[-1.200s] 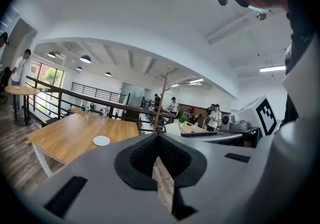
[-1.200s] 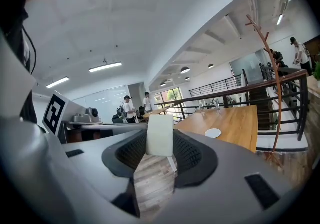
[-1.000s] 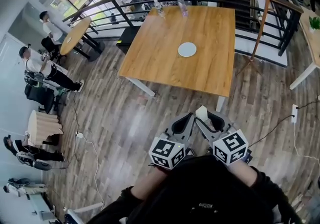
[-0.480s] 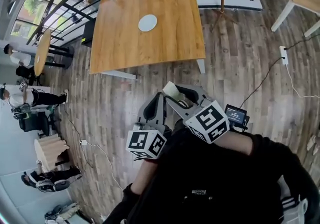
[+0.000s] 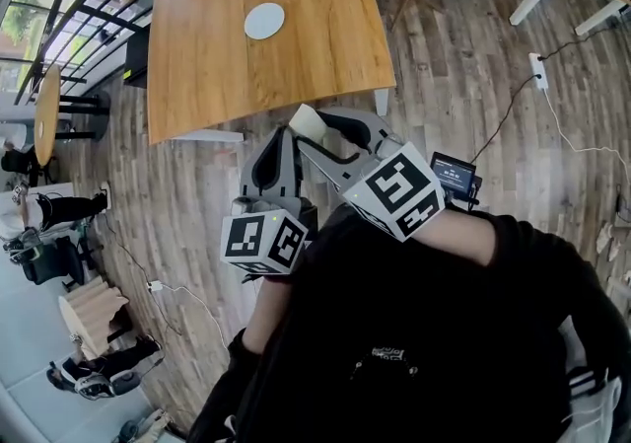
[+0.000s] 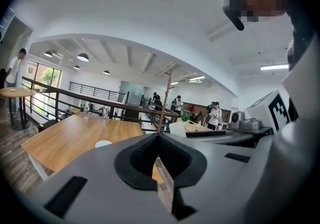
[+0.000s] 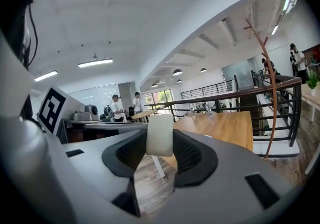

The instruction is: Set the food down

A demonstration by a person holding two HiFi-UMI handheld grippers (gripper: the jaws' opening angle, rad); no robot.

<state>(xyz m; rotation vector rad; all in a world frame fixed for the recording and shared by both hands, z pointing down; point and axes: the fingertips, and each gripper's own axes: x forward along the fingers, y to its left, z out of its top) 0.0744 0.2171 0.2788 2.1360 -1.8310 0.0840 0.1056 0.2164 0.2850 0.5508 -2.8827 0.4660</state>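
We hold right gripper clamped on pale block of food, in air above wood floor, near edge of wooden table. Our left gripper just beside it, jaws pressed together, nothing between them. White plate on table, well apart from food.

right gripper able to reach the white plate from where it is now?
Probably not yet. The right gripper, holding the food, is over the floor, short of the table's near edge; the plate sits mid-table. Nothing stands between them, so stepping closer should do.
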